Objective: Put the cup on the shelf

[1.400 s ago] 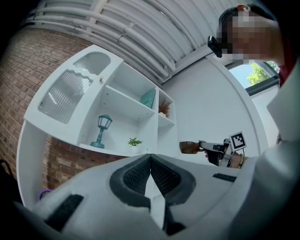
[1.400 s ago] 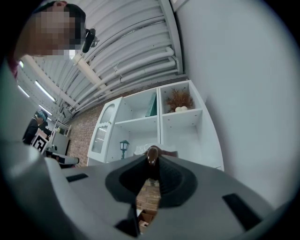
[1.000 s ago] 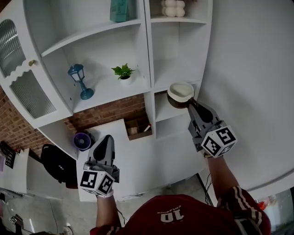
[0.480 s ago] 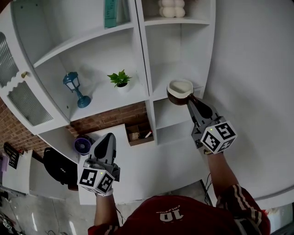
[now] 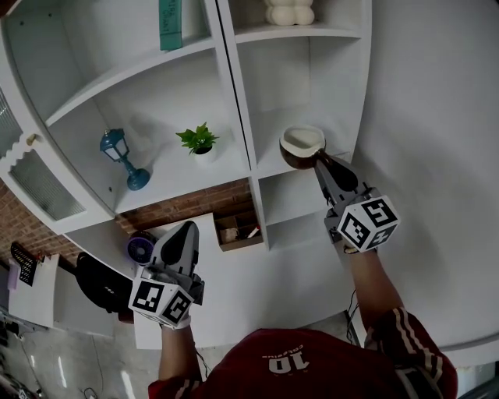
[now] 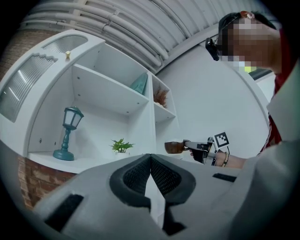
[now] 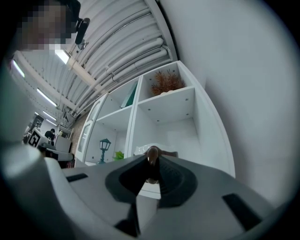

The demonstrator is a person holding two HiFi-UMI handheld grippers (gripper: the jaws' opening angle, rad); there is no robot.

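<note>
A brown cup [image 5: 302,146] with a white inside hangs level in front of the right column of the white shelf unit [image 5: 240,117], at the front edge of the middle shelf board [image 5: 271,167]. My right gripper [image 5: 318,161] is shut on the cup's handle [image 7: 152,157], which is pinched between the pads. From the left gripper view the cup [image 6: 175,147] and the right gripper [image 6: 188,145] show side on, just clear of the shelf. My left gripper [image 5: 184,231] hangs lower left, away from the shelf, with its jaws [image 6: 150,161] shut on nothing.
On the wide left shelf stand a blue lantern [image 5: 117,156] and a small potted plant [image 5: 198,140]. A teal book [image 5: 170,23] and a white bumpy ornament [image 5: 290,12] sit one level higher. A white wall [image 5: 437,117] runs right of the unit; brick wall [image 5: 179,199] and a small fan [image 5: 140,248] lie below.
The right gripper has carried the cup a little up and closer to the right shelf compartment. The left gripper has barely moved.
</note>
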